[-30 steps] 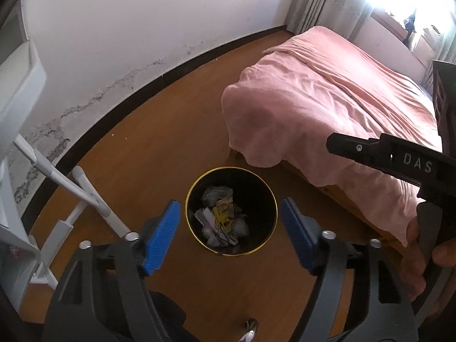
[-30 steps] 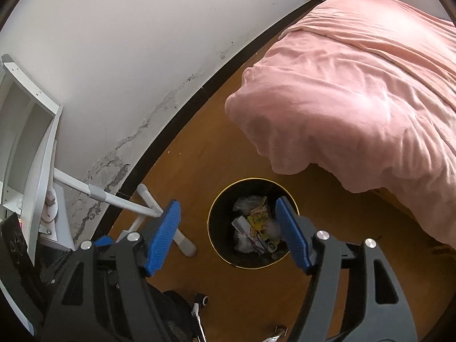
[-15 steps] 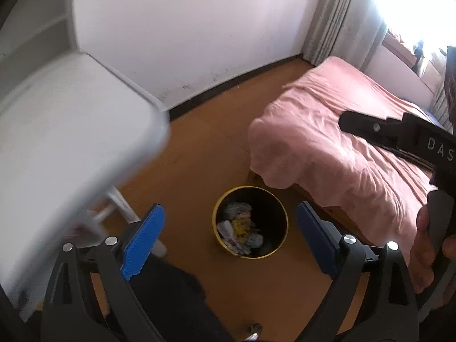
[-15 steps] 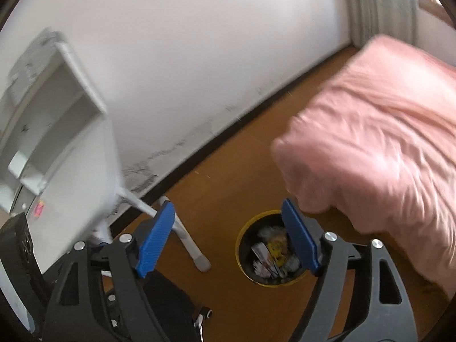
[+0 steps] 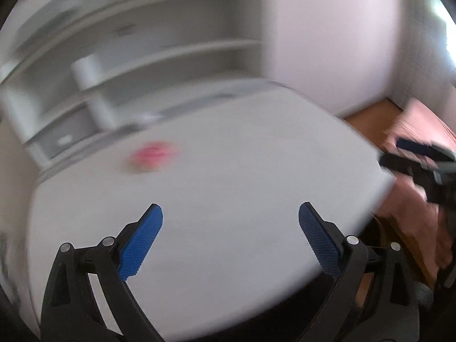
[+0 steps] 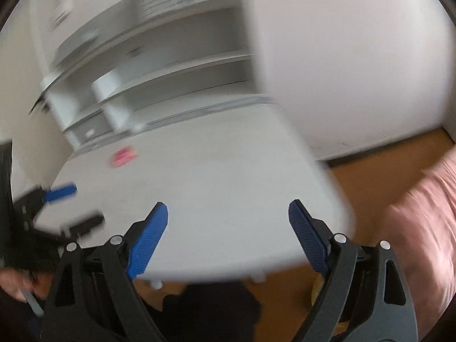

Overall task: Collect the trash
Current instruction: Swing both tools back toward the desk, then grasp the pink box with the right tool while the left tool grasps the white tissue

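A small pink item lies on the white desk top, blurred; it also shows in the right wrist view. My left gripper is open and empty over the near part of the desk. My right gripper is open and empty over the desk's near right part. The left gripper also shows at the left of the right wrist view. The right gripper shows at the right edge of the left wrist view. Only a sliver of the bin's rim shows under the desk edge.
White shelves with white cylinders stand at the back of the desk. A white wall is to the right. The pink bed and wooden floor lie right of the desk. Both views are motion-blurred.
Both grippers have swung up from the trash bin on the floor to the white desk top. The bin has dropped almost out of view. Both grippers stay open.
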Available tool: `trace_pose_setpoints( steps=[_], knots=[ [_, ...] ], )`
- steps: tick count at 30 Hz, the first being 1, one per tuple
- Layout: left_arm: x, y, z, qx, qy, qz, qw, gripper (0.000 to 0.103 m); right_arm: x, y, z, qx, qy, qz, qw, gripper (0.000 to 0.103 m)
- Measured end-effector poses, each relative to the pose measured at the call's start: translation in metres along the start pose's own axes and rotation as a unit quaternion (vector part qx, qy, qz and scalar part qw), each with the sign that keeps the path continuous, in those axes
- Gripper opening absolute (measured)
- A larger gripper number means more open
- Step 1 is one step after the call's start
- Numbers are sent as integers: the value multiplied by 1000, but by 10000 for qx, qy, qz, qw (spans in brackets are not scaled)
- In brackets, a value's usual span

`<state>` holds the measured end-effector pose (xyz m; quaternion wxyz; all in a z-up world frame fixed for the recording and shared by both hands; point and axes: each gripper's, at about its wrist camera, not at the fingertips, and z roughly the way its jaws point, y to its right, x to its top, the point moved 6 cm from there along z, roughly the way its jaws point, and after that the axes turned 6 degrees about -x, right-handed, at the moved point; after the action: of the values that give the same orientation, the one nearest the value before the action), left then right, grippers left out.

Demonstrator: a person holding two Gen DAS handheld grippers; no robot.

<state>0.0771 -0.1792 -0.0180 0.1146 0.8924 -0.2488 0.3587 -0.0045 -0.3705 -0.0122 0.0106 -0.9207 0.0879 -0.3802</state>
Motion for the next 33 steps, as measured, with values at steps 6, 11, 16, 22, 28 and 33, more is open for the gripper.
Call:
trace_pose_setpoints(
  steps=[6,11,16,22,28,33],
  knots=[
    [-16,-161,-30,733,-47,-1136,9908,93,31,-131,84,585,-394,-1030,9922,86],
    [-39,-231,-38,969,-54,-1705,9806,93,50,-190,154,446,-787,-1629,9825,86],
    [-41,-251,-18,885,-237,-1841,9786,93,61,-203,198,531,-1042,-1704,9784,86],
    [-12,-247,16,840,-337,-1743,9805,93,60,-205,231,630,-1215,-1820,9737,53],
    [38,-223,62,788,-306,-1432,9861,93,63,-180,202,836,-996,-1587,9787,53],
    [82,-199,123,598,-292,-1366,9884,93,52,-130,166,766,-905,-1182,9859,53]
  ],
)
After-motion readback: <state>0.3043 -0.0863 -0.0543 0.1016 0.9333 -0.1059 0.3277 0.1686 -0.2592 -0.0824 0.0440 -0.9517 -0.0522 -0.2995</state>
